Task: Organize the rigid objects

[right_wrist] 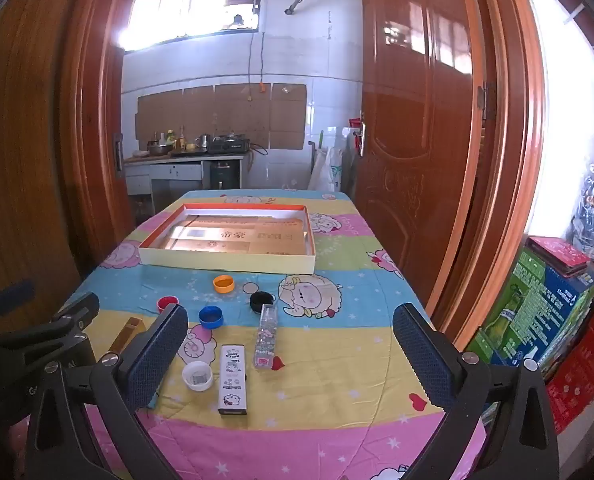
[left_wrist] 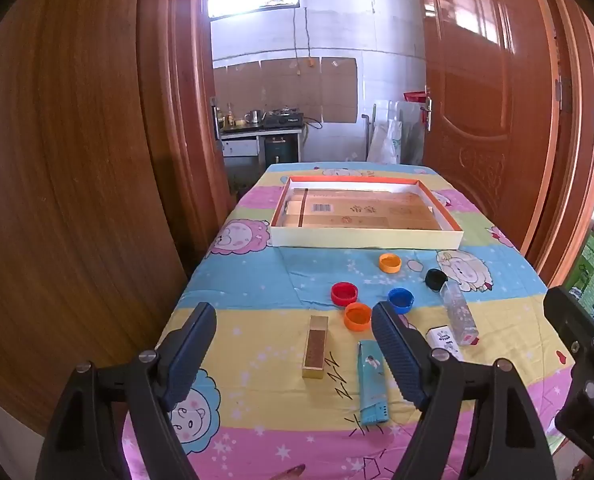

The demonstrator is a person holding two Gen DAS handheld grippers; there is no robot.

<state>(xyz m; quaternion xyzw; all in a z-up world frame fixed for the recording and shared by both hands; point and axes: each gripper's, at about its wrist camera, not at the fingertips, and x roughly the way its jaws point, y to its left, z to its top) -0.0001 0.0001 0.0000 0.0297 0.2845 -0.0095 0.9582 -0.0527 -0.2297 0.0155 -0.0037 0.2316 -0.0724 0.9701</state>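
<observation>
- We see the left gripper (left_wrist: 295,354) released, jaws wide, nothing between them, hovering over the near end of the table (left_wrist: 233,320).
- Leftmost item: gold box (left_wrist: 315,347), lying flat between the left jaws' line of sight, apart from both fingers.
- Just right of it: teal lighter (left_wrist: 372,383), flat, partly hidden by the left gripper's right finger.
- Cap cluster past them: red cap (left_wrist: 343,293), orange cap (left_wrist: 357,315) touching it, blue cap (left_wrist: 401,300) just beside.
- Second orange cap (left_wrist: 389,262) sits farther back, near the tray (left_wrist: 365,238).
- Tray is at the far half of the table, cardboard lining inside, no loose items in it.
- Black cap (left_wrist: 435,279) right of the blue one; the clear tube (right_wrist: 266,336) lies with one end just beside it.
- White cap (right_wrist: 196,376) and white box (right_wrist: 233,379) sit side by side, near edge.
- Right gripper (right_wrist: 291,356) likewise unclenched, jaws spread, holding nothing, above the white box and tube.
</observation>
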